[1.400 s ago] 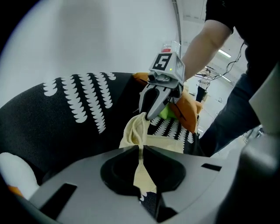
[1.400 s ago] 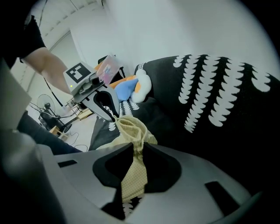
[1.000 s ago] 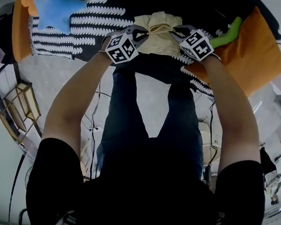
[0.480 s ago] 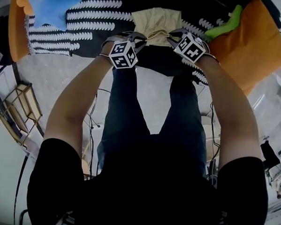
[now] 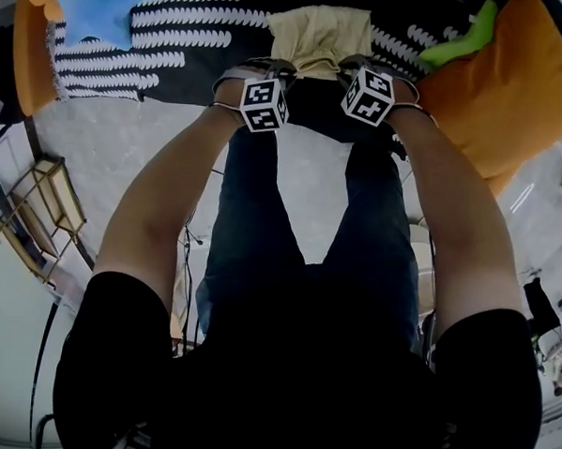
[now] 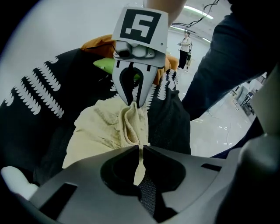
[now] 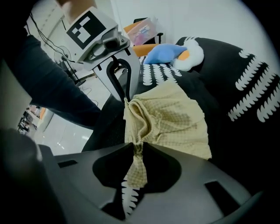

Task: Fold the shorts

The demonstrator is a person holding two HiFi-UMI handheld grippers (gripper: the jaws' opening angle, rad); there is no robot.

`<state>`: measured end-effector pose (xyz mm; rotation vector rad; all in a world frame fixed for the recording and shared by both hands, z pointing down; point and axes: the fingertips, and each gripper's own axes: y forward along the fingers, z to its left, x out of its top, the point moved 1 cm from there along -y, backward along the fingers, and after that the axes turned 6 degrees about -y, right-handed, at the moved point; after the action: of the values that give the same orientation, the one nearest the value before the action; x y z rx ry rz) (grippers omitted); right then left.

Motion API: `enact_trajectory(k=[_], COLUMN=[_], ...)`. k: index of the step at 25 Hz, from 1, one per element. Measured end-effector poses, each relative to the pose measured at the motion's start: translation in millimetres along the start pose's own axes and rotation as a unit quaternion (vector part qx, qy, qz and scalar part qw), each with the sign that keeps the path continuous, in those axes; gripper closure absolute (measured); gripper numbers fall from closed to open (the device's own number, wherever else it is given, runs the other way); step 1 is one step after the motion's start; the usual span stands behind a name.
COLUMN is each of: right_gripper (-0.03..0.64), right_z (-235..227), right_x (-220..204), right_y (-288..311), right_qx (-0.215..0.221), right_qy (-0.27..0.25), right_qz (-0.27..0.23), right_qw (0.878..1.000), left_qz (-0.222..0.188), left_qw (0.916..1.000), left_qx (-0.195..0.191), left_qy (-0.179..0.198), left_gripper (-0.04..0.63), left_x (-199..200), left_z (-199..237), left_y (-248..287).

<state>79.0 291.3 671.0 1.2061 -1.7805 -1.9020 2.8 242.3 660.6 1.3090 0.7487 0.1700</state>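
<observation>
Pale yellow shorts (image 5: pixel 319 35) lie bunched on a black bed cover (image 5: pixel 148 66) with white marks. Both grippers hold the near edge of the shorts, side by side and pointing steeply down. In the left gripper view, my left gripper (image 6: pixel 141 148) is shut on a thin fold of the yellow shorts (image 6: pixel 100 131), and the right gripper (image 6: pixel 134 101) pinches the same edge just beyond. The right gripper (image 7: pixel 134 151) is shut on a gathered strip of the shorts (image 7: pixel 175 116), with the left gripper (image 7: pixel 125 98) opposite. From the head view I see the left gripper (image 5: pixel 280 71) and right gripper (image 5: pixel 346 68).
An orange cushion (image 5: pixel 505 80) and a green toy (image 5: pixel 455 45) lie right of the shorts. A blue star toy (image 5: pixel 100 3) sits at the far left of the cover. The person's dark-trousered legs (image 5: pixel 309 230) stand against the bed edge, over pale floor (image 5: pixel 106 153).
Both grippers drew closer together and came nearer the person, keeping hold of the shorts' edge. The fabric between them has bunched up.
</observation>
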Motion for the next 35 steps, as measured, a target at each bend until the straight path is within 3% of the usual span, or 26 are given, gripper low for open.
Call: enact_trajectory(k=[9, 15, 18, 20, 22, 29, 35], right_gripper=[0.546, 0.531, 0.492, 0.475, 0.466, 0.467, 0.482], right_z=[5, 8, 13, 13, 12, 9, -1], right_x=[-4, -9, -12, -12, -13, 0, 30], right_y=[22, 35, 31, 24, 14, -41, -106], right_qx=[-0.001, -0.005, 0.001, 0.003, 0.001, -0.022, -0.056], right_qy=[-0.020, 0.003, 0.023, 0.032, 0.042, 0.104, 0.129], right_qz=[0.016, 0.034, 0.044, 0.050, 0.053, 0.023, -0.027], right_qw=[1.000, 0.999, 0.999, 0.998, 0.998, 0.994, 0.990], left_qz=[0.017, 0.033, 0.042, 0.057, 0.070, 0.075, 0.056], left_qw=[0.9995, 0.9983, 0.9970, 0.9959, 0.9947, 0.9908, 0.9868], left_qx=[-0.001, -0.006, -0.012, -0.019, -0.026, -0.028, 0.009], left_qy=[-0.025, -0.048, -0.063, -0.068, -0.071, -0.109, -0.151], left_gripper=[0.551, 0.548, 0.508, 0.446, 0.428, 0.413, 0.411], left_x=[-18, -26, -27, -31, -36, -40, -24], left_z=[-1, -2, -6, -9, -12, -18, 7], left_y=[16, 24, 21, 17, 10, -36, -96])
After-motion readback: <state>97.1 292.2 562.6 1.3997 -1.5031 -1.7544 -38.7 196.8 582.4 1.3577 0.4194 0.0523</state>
